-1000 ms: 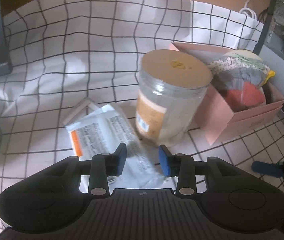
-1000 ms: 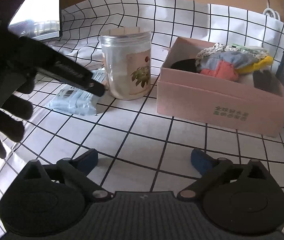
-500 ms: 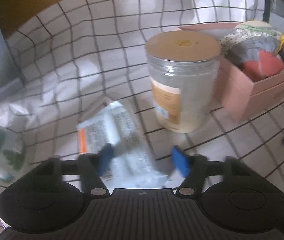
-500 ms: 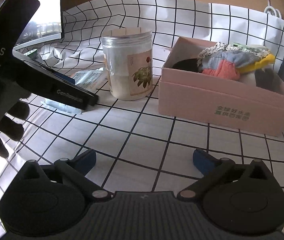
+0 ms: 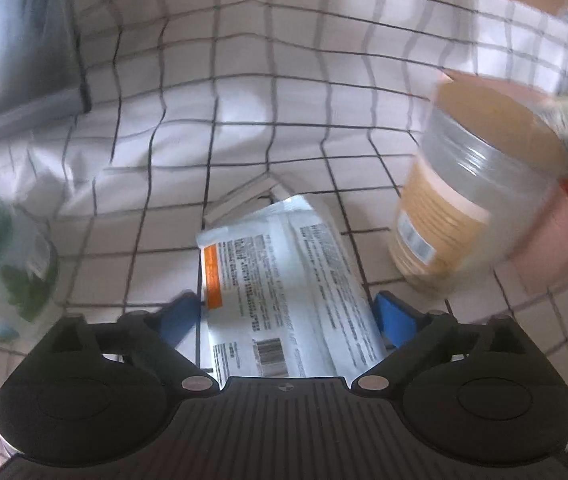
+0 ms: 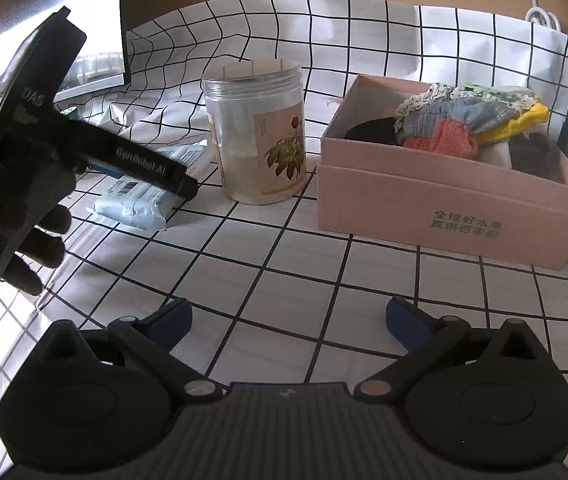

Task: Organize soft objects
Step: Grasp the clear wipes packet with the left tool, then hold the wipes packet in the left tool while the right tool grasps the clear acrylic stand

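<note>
Opening wide, left gripper (image 5: 289, 314) straddled wipes pack (image 5: 284, 284), pads untouching; right gripper (image 6: 289, 320) stood wide, empty, near pink box (image 6: 443, 208).

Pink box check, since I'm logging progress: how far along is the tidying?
Done: the pink box already holds a pile of fabric pieces. In hand: the left hand-held gripper, jaws opening, straddles the wipes pack without gripping it. Left: the pack lies on the tablecloth; the right hand-held gripper is open and empty.

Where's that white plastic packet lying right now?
The white packet lies flat on the checked cloth, left of the clear jar, between the left gripper's opening jaws.
</note>
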